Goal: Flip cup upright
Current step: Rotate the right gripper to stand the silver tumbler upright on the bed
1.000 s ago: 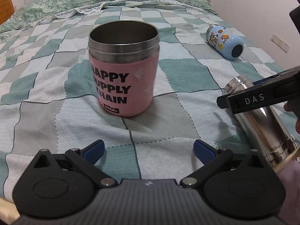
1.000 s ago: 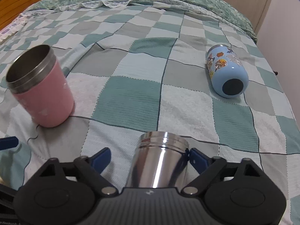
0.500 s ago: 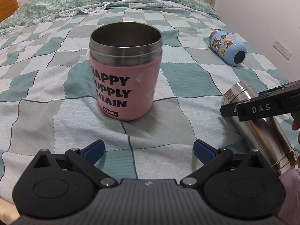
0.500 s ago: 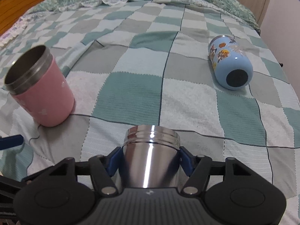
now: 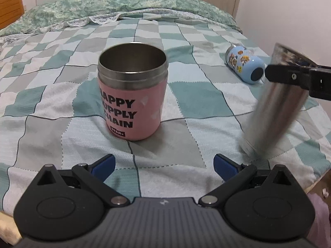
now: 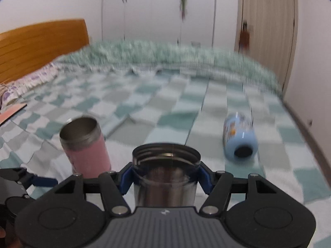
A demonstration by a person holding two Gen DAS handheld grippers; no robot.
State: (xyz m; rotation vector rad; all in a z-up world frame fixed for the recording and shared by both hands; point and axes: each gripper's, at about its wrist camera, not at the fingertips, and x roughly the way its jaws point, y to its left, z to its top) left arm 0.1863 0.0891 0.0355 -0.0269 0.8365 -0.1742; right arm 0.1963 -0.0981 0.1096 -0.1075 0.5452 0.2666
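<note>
My right gripper (image 6: 166, 177) is shut on a steel cup (image 6: 165, 184) just below its open rim. The cup stands nearly upright, mouth up, slightly tilted; in the left wrist view the steel cup (image 5: 273, 111) is at the right, its base close to the bed. A pink cup (image 5: 132, 95) printed "HAPPY SUPPLY CHAIN" stands upright in front of my left gripper (image 5: 163, 165), which is open and empty, well short of it. The pink cup also shows in the right wrist view (image 6: 84, 144).
A light blue bottle with stickers (image 5: 245, 66) lies on its side at the right of the checkered bedspread (image 5: 62, 95); it also shows in the right wrist view (image 6: 240, 138). A wooden headboard (image 6: 41, 45) is far left. The bed's right edge is near the wall.
My right gripper closed on the steel cup lying on its side and has swung it up to nearly upright. The left gripper and pink cup have hardly moved.
</note>
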